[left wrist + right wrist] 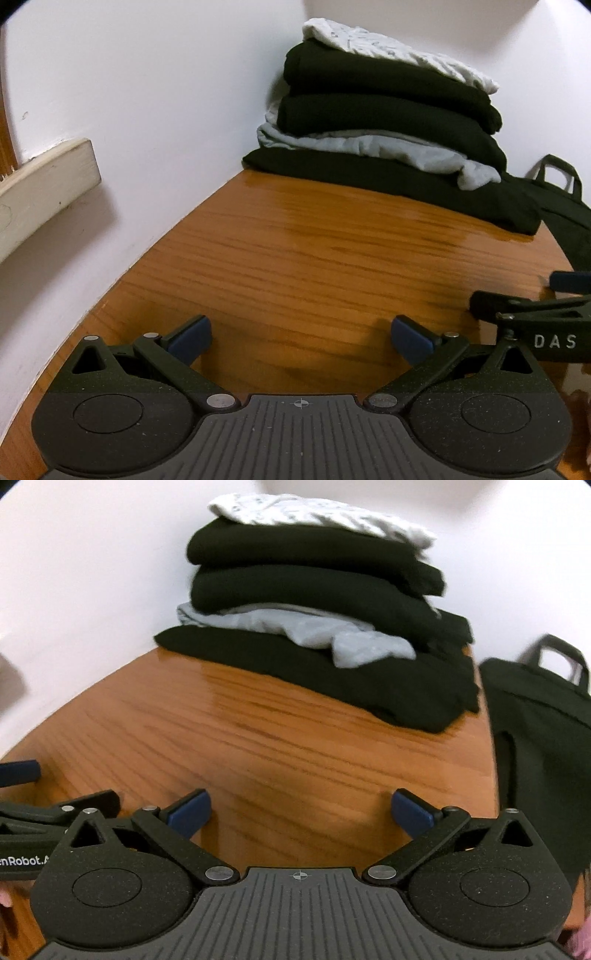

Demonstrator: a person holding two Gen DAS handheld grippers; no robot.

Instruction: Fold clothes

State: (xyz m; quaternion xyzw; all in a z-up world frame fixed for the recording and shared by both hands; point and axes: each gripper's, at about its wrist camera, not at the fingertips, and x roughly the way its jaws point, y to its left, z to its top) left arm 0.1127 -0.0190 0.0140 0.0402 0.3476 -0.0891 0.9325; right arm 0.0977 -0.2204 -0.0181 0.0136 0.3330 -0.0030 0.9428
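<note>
While both grippers hovered low over the wooden desk [295, 251], the stack of folded clothes [373, 110] sat at the far end, in the upper middle of each frame, against the white wall [147, 92]. Count them off: five layers showed. A wide black piece [388, 184] lay at the bottom, touching the desk, then a crumpled grey one [369, 146], then two thick black ones, and a white patterned piece [388, 48] on top.

Both tools were out there with nothing in them. The left gripper [301, 338] had its jaws spread wide, blue pads apart, only bare wood between them. The right gripper [301, 812] matched it, jaws wide and empty. Each camera caught the other tool at its edge, at lower right in the left view and at lower left in the right.

Now the differences. The left view alone showed a pale wooden ledge [44, 184] on the wall at the left edge. The right view gave far more of the dark bag [539, 731] with one looped handle, just right of the desk's edge and beside the stack; the left view caught only a sliver of it.
</note>
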